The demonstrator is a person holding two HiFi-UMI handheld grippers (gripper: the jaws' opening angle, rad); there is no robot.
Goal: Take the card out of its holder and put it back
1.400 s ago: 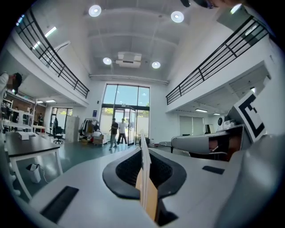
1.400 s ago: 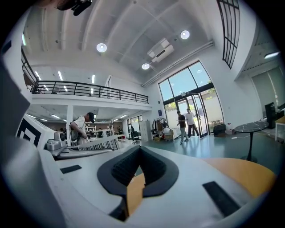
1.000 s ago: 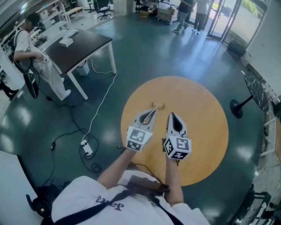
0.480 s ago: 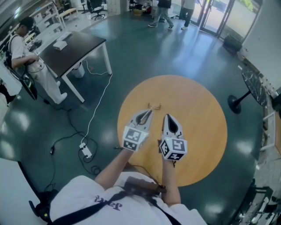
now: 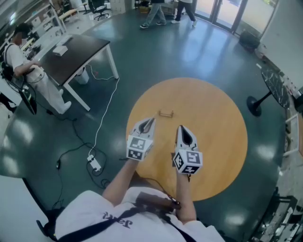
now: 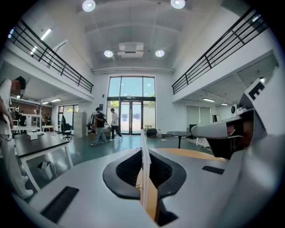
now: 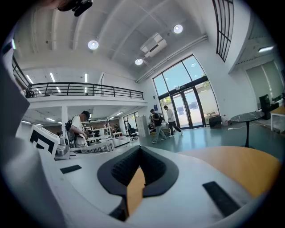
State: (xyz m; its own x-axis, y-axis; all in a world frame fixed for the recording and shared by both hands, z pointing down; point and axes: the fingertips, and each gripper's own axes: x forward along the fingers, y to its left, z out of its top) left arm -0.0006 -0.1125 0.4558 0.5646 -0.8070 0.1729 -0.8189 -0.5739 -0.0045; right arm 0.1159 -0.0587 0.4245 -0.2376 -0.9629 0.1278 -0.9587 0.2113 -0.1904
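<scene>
A small wooden card holder (image 5: 165, 113) stands on the round wooden table (image 5: 213, 118), toward its far side. My left gripper (image 5: 151, 120) hovers over the table's left part, short of the holder and a little left of it. In the left gripper view my left gripper (image 6: 143, 149) is shut on a thin white card (image 6: 144, 173), which stands edge-on between the pads. My right gripper (image 5: 182, 128) hangs beside it over the middle of the table. The right gripper view shows my right gripper (image 7: 140, 149) shut with nothing in it.
A dark desk (image 5: 75, 52) with a person (image 5: 23, 66) beside it stands at the far left. A cable and a power strip (image 5: 93, 162) lie on the floor left of the table. A black stand (image 5: 255, 106) is at the right. Two people (image 5: 165, 9) walk far off.
My left gripper has drawn back from the holder, toward me and to the left, with the card in it. My right gripper has sunk slightly.
</scene>
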